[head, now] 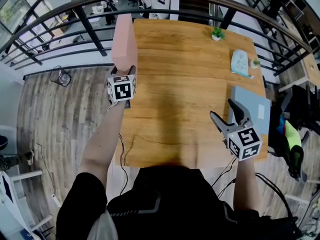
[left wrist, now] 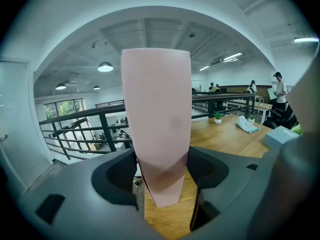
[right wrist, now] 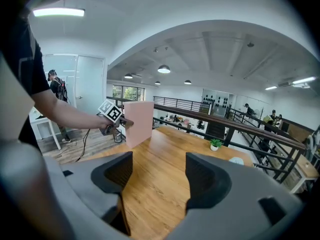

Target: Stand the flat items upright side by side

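Observation:
My left gripper (head: 125, 72) is shut on the lower edge of a pink flat board (head: 124, 40), which stands upright over the wooden table's (head: 175, 109) left edge. In the left gripper view the board (left wrist: 157, 119) rises between the jaws (left wrist: 162, 180) and hides the middle of the scene. A grey-blue flat item (head: 253, 107) lies flat at the table's right edge. My right gripper (head: 221, 109) is open and holds nothing, just left of that item. The right gripper view shows only bare wood between its jaws (right wrist: 152, 180), with the pink board (right wrist: 138, 122) far off at the left.
A small potted plant (head: 217, 33) stands at the far edge, and a pale blue packet (head: 241, 63) lies at the far right. A dark metal railing (head: 90, 21) runs round the table's far side. A cable (head: 121, 156) hangs off the near left corner.

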`<state>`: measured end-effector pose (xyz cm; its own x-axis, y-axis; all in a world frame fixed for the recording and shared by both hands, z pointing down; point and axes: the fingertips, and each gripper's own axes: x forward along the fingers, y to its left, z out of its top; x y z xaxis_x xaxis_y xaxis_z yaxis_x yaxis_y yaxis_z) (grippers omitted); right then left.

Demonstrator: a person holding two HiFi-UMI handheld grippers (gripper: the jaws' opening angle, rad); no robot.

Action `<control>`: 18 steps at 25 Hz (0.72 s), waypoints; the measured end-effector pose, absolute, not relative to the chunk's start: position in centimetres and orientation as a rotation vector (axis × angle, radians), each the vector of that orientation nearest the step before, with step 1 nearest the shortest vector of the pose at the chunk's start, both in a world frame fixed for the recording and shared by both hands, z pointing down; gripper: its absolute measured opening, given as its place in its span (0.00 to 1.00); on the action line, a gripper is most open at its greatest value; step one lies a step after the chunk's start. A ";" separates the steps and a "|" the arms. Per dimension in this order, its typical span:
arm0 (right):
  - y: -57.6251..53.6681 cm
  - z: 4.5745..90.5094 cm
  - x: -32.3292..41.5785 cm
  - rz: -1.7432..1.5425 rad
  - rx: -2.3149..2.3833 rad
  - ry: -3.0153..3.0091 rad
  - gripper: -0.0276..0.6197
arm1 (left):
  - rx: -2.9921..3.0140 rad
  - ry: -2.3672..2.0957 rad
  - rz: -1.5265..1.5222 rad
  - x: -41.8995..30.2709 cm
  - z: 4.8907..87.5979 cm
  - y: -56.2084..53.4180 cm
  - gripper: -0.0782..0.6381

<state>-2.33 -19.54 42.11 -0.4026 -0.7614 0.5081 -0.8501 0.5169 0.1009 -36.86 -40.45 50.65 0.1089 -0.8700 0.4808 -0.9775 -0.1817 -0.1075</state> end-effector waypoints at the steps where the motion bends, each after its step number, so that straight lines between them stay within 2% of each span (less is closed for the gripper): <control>1: -19.5 42.0 -2.4 0.244 1.318 -2.272 0.56 | 2.144 -1.839 0.663 -36.9 50.7 -40.4 0.56; 18: -19.5 40.9 -0.2 0.266 1.384 -2.315 0.56 | 2.150 -1.865 0.603 -37.5 49.4 -36.3 0.58</control>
<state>-0.16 -19.51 40.90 -0.4111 -0.7913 0.4526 -0.8734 0.4841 0.0532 -37.50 -36.26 49.41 0.1043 -0.8872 0.4494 -0.9824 -0.1623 -0.0925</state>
